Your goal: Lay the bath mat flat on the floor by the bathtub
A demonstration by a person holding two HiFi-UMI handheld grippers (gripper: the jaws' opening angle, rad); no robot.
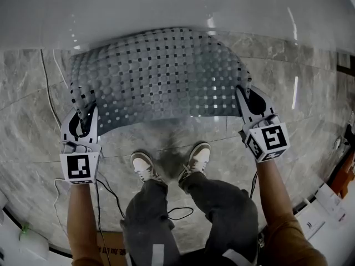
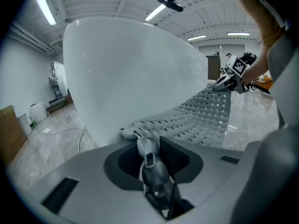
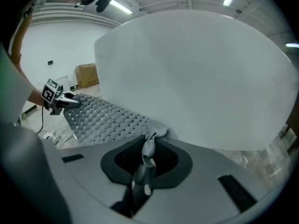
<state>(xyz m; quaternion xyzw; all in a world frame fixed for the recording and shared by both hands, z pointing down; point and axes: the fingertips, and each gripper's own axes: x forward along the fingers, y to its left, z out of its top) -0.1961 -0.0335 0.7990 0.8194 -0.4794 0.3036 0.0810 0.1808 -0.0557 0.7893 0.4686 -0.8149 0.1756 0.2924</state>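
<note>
Nearest: the person's legs and two light shoes (image 1: pixel 143 165) planted on the grey marble floor (image 1: pixel 310 110), toes toward the tub. A dark cable (image 1: pixel 111 195) loops on the floor beside the left shoe. Just past the shoes both grippers are out front, one per side, marker cubes facing up. Left gripper (image 2: pixel 148 148): jaws narrow, clamped on the near-left corner of the bath mat (image 1: pixel 161 76). Its own view shows a bunched fold of mat squeezed between the pads. Right gripper (image 3: pixel 148 146): jaws narrower, pinching the near-right corner, with a thin fold of mat standing upright in the gap. The mat is grey and bumpy, punched with rows of small square holes. It is stretched wide between the two grippers, long side parallel to the tub. Not laid flat: the near edge hangs clear of the floor, with a shadow under it. The far edge runs right beside the wall of the white bathtub (image 1: pixel 166 10); can't tell if it touches tub or floor there. The tub fills the far side in every view, smooth, curved and glossy. Further back, the right gripper view shows a cardboard box (image 3: pixel 86 74) against the wall. The left gripper view shows ceiling strip lights (image 2: pixel 46 8) lit.
</note>
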